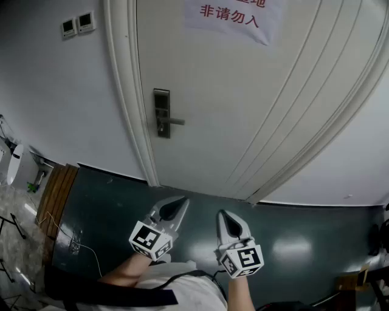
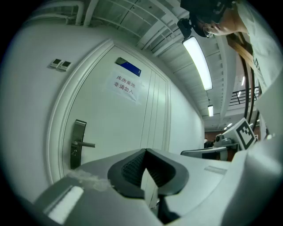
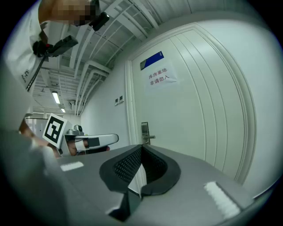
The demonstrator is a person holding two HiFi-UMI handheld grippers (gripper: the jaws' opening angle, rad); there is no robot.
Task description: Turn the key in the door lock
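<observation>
Ahead of both tongs in the head view stands a white door point(image 1: 243, 91) with a metal lock plate point(image 1: 161, 113) and a lever handle point(image 1: 175, 121). The plate is well apart from the left tongs point(image 1: 176, 204) and further up and left of the right tongs point(image 1: 223, 216). Both pairs are held side by side over the dark floor point(image 1: 304, 243) and look closed and empty. A paper sign point(image 1: 230, 17) high on the door has red characters, the lower line reading 非请勿入. No key can be made out on the plate at this size. The left gripper view shows its 2 jaws meeting at the tips with nothing between them. The lock plate point(image 2: 78, 144) sits ahead and to their left, and the sign point(image 2: 124, 87) reads 库房重地 over 非请勿入, under a blue plaque point(image 2: 128, 67) whose print is too small to read. The right gripper view shows its jaws also pressed together on nothing, with the lock plate point(image 3: 145, 131) just above their tips, far ahead. A door key is probably small, light, stiff and smooth, so it could slip. It is best pinched flat across its head so that it twists squarely.
</observation>
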